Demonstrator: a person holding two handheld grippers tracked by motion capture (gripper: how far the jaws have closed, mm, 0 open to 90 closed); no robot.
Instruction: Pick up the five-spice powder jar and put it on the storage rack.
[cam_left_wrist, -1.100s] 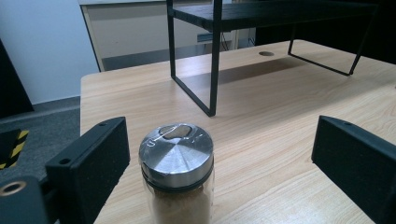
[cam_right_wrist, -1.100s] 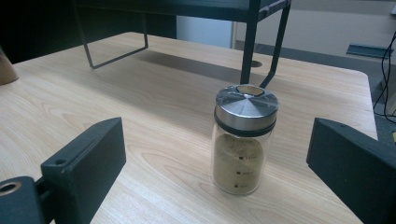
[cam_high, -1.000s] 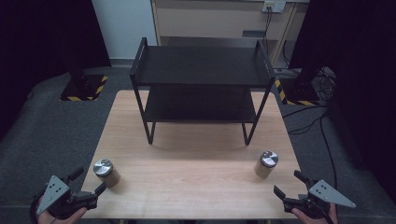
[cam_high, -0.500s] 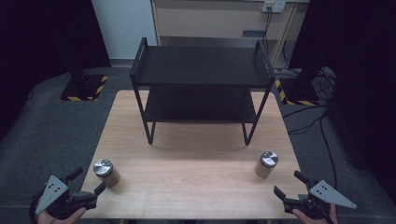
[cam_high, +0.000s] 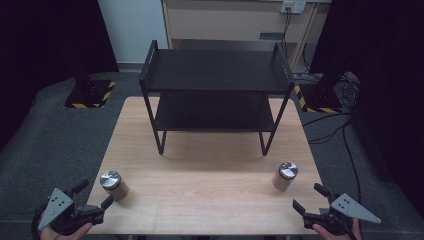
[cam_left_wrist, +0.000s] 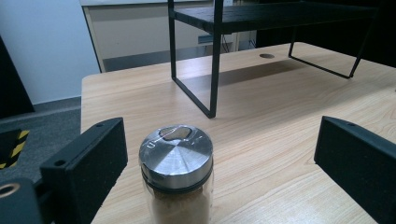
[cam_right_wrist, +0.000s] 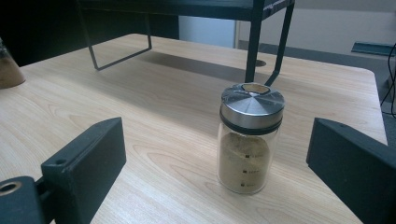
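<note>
Currently both jaws gape, nothing grasped; the steel-lidded glass spice jar (cam_left_wrist: 176, 179) sits off-centre between left gripper (cam_left_wrist: 219, 163) jaws, could be toppled.

A two-tier rack (cam_high: 216, 95) is standing on the counter (cam_high: 210, 185) toward twelve o'clock, centred across its width. A spice jar (cam_high: 113, 184) is sitting upright near the counter's seven o'clock corner, and a second spice jar (cam_high: 285, 175) is sitting upright toward five o'clock, the two well apart. The left tool (cam_high: 95, 199) is hovering just off the counter's edge at seven o'clock, near the first jar. The right tool (cam_high: 309, 197) is hovering at five o'clock, near the second jar.
</note>
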